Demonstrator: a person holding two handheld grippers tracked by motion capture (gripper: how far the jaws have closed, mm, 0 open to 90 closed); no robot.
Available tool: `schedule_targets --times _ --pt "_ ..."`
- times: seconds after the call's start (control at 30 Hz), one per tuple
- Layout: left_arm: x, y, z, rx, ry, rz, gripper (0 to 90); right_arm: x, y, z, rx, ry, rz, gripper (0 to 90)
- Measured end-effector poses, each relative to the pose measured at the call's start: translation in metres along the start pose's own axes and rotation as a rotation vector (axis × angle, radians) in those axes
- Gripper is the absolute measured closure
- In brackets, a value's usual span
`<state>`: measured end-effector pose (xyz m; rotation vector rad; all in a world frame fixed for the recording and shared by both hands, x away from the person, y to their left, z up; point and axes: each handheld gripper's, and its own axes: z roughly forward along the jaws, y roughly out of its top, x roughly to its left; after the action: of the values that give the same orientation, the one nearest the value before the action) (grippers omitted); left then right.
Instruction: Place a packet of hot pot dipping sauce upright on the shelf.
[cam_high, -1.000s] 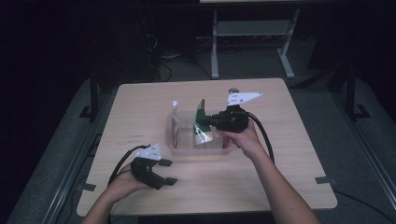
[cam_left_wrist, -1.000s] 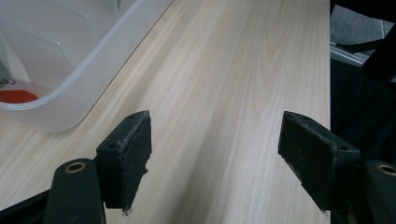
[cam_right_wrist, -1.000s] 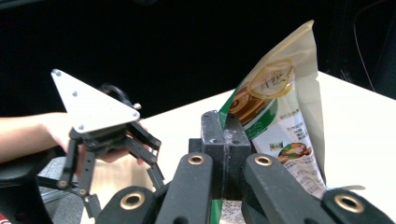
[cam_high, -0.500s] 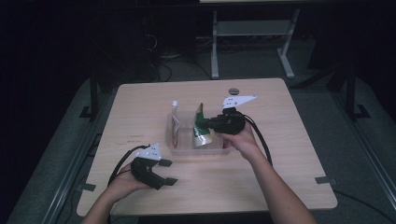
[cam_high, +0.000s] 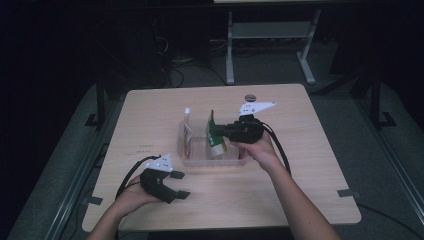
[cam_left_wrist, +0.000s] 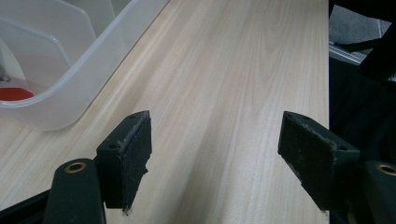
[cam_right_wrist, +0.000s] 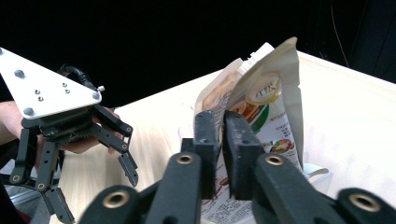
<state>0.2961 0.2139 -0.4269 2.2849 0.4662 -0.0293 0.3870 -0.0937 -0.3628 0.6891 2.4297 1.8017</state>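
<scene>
Jaws of the right gripper (cam_right_wrist: 223, 140) stand nearly together on a pouch (cam_right_wrist: 273, 100), just easing apart.
The pouch stands upright in the bin (cam_high: 197, 159); the left gripper (cam_high: 181, 185), jaws apart, rests on the desk (cam_high: 310, 150) nearer the person.

The clear box (cam_left_wrist: 70, 79) is cut off by the top and left edges of the left gripper view, and so is the red thing (cam_left_wrist: 14, 93) inside it, so I cannot tell what that is. In the right gripper view, the black jaws hide the bottom of the green pouch (cam_right_wrist: 273, 116), and whether a bit of it sits between them is hidden too. The pouch covers most of the white pouch (cam_right_wrist: 219, 93) behind it. In the high view, the small round thing (cam_high: 249, 97) on the far part of the table (cam_high: 300, 190) is too small to tell.
</scene>
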Motion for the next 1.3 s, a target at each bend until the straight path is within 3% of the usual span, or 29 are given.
schedule_targets --times 0.17,0.27,0.4,0.8,1.3 --pt "0.0 0.0 0.0 0.005 -0.001 0.001 25.5 0.004 0.003 -0.001 -0.002 -0.025 -0.025 63.3" --pt "0.0 0.0 0.0 0.004 -0.002 -0.002 25.5 0.007 0.005 -0.004 -0.005 -0.052 -0.033 45.9" --pt "-0.001 0.0 0.001 -0.002 -0.002 -0.01 25.5 0.009 0.006 -0.007 0.0 -0.064 -0.038 40.1" --pt "0.001 -0.001 0.0 0.001 0.005 -0.007 25.5 0.018 -0.001 -0.024 0.034 -0.053 -0.06 31.8" --pt "-0.005 -0.004 -0.011 -0.018 0.04 -0.013 25.5 0.039 -0.033 -0.049 0.111 -0.088 -0.103 29.5"
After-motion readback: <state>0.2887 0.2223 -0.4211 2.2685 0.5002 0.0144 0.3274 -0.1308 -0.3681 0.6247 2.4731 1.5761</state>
